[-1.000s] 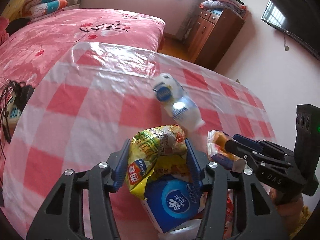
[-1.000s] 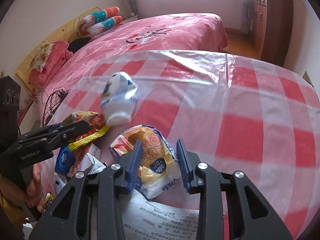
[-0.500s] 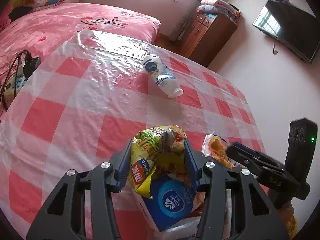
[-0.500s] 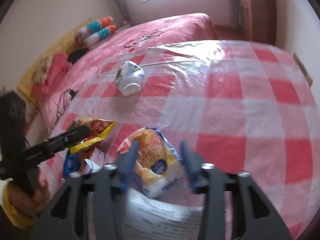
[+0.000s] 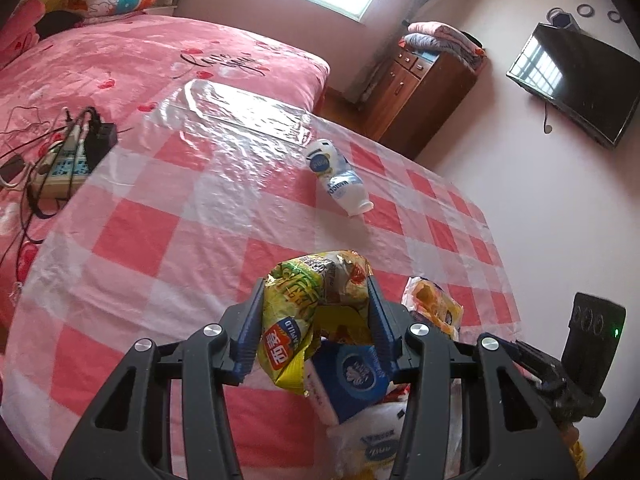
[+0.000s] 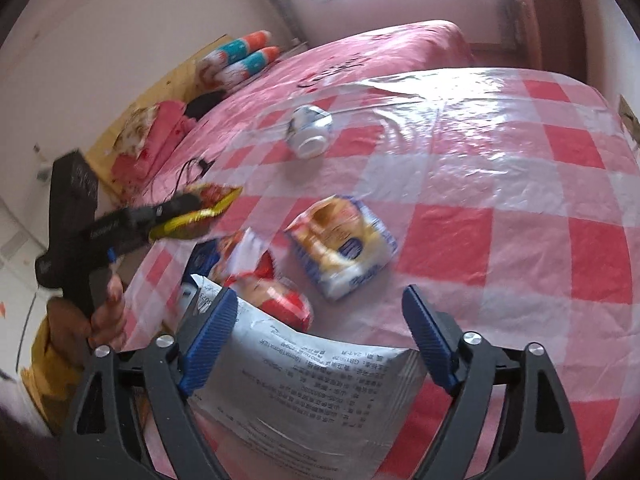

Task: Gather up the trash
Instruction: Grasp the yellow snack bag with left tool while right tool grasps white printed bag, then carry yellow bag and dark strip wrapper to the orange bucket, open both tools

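Two grippers work over the near edge of the checked tablecloth (image 5: 168,240). The left gripper (image 5: 316,320) is clenched on a crumpled yellow snack bag (image 5: 296,312), both blue pads pressing its sides. The right gripper (image 6: 316,344) has just been opening; its jaws stand wide and empty, and the bread packet (image 6: 344,240) lies free on the cloth ahead of them. Below both grippers a heap of trash is partly hidden: a blue tissue pack (image 5: 352,380), a red wrapper (image 6: 280,300) and a silver printed bag (image 6: 312,384) cut off by the jaws. The right view is blurred, so its labels cannot be read. A white bottle (image 5: 340,180) lies on its side near the far edge. Past the left edge a power strip (image 5: 60,160) with cables rests on the bed (image 5: 160,52)
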